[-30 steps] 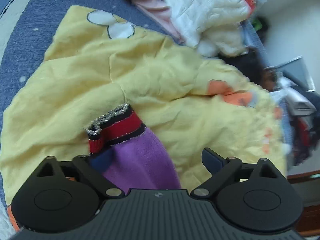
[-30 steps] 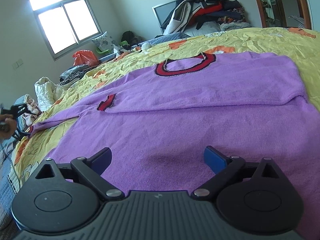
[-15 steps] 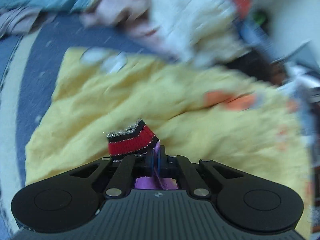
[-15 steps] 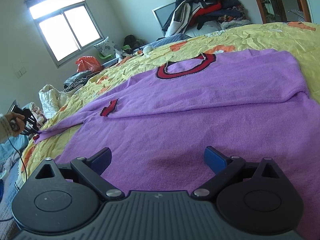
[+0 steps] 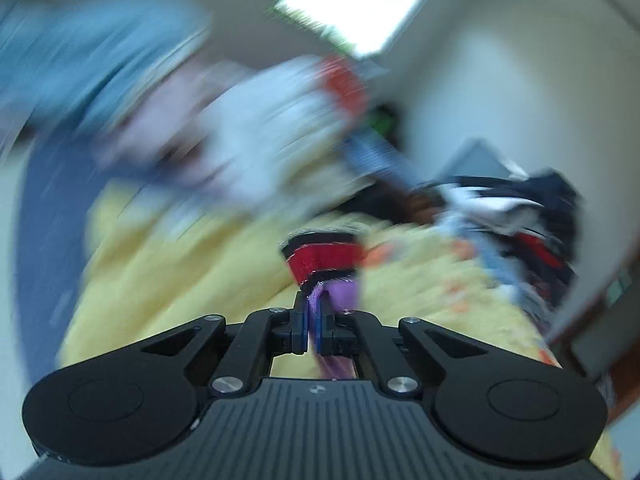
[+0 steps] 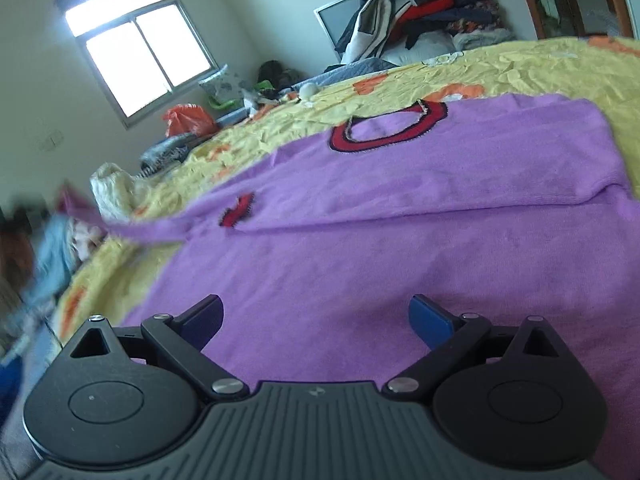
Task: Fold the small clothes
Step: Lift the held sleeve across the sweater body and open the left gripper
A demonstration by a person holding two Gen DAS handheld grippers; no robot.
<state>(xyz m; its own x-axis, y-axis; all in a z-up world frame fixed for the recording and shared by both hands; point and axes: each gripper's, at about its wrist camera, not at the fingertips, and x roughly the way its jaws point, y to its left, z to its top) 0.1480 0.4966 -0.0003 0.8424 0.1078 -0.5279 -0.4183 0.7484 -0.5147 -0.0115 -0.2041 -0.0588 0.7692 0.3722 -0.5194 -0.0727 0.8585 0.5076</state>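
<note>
A purple sweater (image 6: pixel 400 216) with a red and black collar (image 6: pixel 388 128) lies flat on the yellow bedspread (image 6: pixel 540 64). Its far sleeve (image 6: pixel 152 228) stretches left and rises off the bed. My left gripper (image 5: pixel 314 320) is shut on that sleeve just behind its red and black cuff (image 5: pixel 324 258) and holds it up in the air; that view is blurred by motion. My right gripper (image 6: pixel 316 320) is open and empty, low over the sweater's near body.
A heap of loose clothes (image 5: pixel 224 136) lies at the bed's left end. A pile of dark jackets (image 6: pixel 416 12) and a screen stand by the far wall. A window (image 6: pixel 140 56) is at the back left, an orange bag (image 6: pixel 188 120) below it.
My left gripper closed on the sleeve near the cuff and lifted it off the bedspread, swinging upward. My right gripper dropped a little closer over the sweater and stayed open.
</note>
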